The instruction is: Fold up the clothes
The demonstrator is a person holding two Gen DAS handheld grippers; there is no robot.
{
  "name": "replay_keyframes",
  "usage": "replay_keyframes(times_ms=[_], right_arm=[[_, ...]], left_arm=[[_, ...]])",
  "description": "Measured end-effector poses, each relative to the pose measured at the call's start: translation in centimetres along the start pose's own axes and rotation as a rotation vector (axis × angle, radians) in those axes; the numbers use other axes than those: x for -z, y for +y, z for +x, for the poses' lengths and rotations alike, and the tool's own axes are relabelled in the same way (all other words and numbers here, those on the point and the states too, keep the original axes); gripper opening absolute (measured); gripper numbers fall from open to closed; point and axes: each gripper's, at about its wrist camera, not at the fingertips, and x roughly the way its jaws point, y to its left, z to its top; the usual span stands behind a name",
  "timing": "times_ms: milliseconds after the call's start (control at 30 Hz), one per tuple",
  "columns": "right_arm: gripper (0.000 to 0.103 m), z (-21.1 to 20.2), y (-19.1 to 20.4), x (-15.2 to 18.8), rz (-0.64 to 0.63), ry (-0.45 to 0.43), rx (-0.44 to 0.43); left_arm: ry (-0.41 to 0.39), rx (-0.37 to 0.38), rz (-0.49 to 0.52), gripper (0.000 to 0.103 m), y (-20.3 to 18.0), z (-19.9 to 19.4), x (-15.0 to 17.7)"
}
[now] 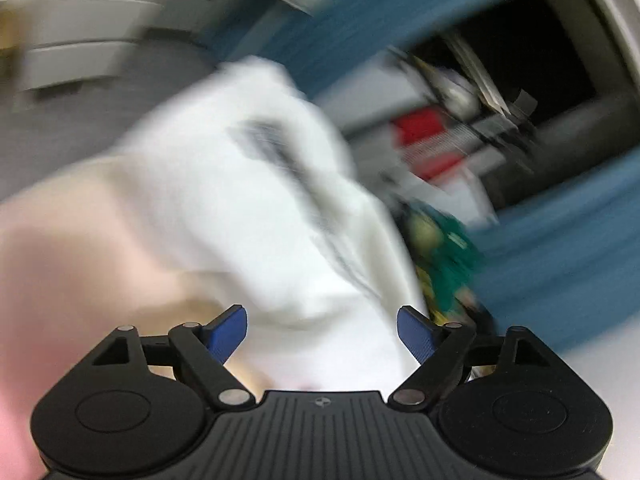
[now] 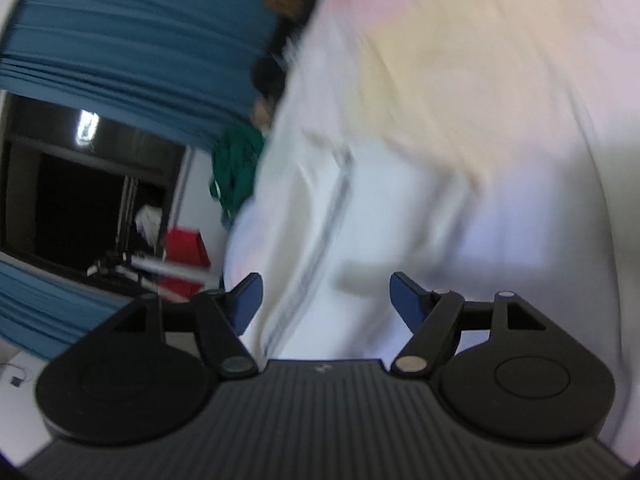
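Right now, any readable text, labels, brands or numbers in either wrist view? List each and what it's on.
None readable; both views are motion-blurred.
Dark print on the white garment: smeared, unreadable.
Small round emblem on the left claw body: a symbol, no letters.
Faint mark on the right claw body: too blurred to read.
Red box in the background: no legible label.

The white cloth garment (image 1: 248, 200) looks soft and matt, with a grey stitched seam; in the right wrist view the same white fabric (image 2: 360, 200) shows a pale ribbed strip. The left gripper (image 1: 322, 332) and right gripper (image 2: 326, 300) have matt black plastic bodies with ribbed tops, dull blue plastic fingers (image 1: 226, 330) and shiny metal pivot pins. The pleated blue curtain (image 2: 140, 32) is matt cloth.
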Motion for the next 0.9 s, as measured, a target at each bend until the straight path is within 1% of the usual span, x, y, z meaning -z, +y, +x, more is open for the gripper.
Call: replay_keyframes(times_ms=[67, 133, 167, 200, 267, 333, 400, 433, 467, 500, 533, 567, 667, 733, 800, 900], right_arm=[[0.073, 0.8, -0.8, 1.3, 0.024, 0.044, 0.035], [0.072, 2.3, -1.5, 2.1, 0.068, 0.081, 0.034], [0.073, 3.0, -1.7, 2.3, 0.094, 0.085, 0.035], [0.073, 3.6, -1.7, 2.4, 0.105, 0.070, 0.028], [0.073, 4.5, -1.5, 2.2, 0.096, 0.029, 0.006], [0.072, 5.5, -1.3, 1.7, 0.074, -0.004, 0.011], [0.066, 6.4, -1.1, 0.8, 0.043, -0.041, 0.029], [0.059, 6.8, -1.0, 0.4, 0.036, -0.056, 0.039], [0.049, 7.2, -1.0, 0.0, 0.032, -0.071, 0.052], [0.044, 7.6, -0.9, -0.4, 0.030, -0.082, 0.064], [0.035, 8.0, -0.8, -0.7, 0.024, -0.087, 0.073], [0.024, 8.2, -0.7, -1.1, 0.010, -0.093, 0.085], [0.017, 8.2, 0.3, -1.5, -0.052, -0.109, 0.098], [0.015, 7.6, 1.0, -1.5, -0.100, -0.120, 0.079], [0.014, 7.0, 1.4, -1.9, -0.110, -0.116, 0.057], [0.014, 5.8, 2.3, -2.3, -0.135, -0.105, 0.047]], left_arm=[[0.016, 0.011, -0.032, 0.084, 1.0, -0.1, 0.5], [0.093, 0.034, -0.092, 0.084, 1.7, 1.4, 0.9], [0.106, 0.042, -0.114, 0.083, 1.8, 2.3, 1.0], [0.113, 0.049, -0.133, 0.083, 1.9, 3.1, 1.1], [0.083, 0.049, -0.132, 0.083, 1.8, 4.7, 1.2], [0.054, 0.049, -0.117, 0.079, 1.5, 6.3, 1.0], [0.014, 0.020, -0.124, 0.075, 1.5, 7.9, 0.7], [-0.016, 0.020, -0.146, 0.072, 1.5, 8.7, 0.4], [-0.041, 0.023, -0.163, 0.069, 1.7, 9.1, 0.0], [-0.066, 0.026, -0.180, 0.068, 1.9, 9.5, -0.5], [-0.070, 0.024, -0.197, 0.061, 2.2, 9.9, -1.0], [-0.070, 0.020, -0.215, 0.051, 2.4, 10.3, -1.5], [-0.047, -0.009, -0.168, 0.028, 2.1, 10.7, -3.2], [-0.060, -0.031, -0.098, 0.022, 1.0, 9.7, -3.6], [-0.074, -0.042, -0.053, 0.019, -0.1, 8.1, -3.8], [-0.084, -0.049, -0.013, 0.018, -1.0, 3.9, -3.9]])
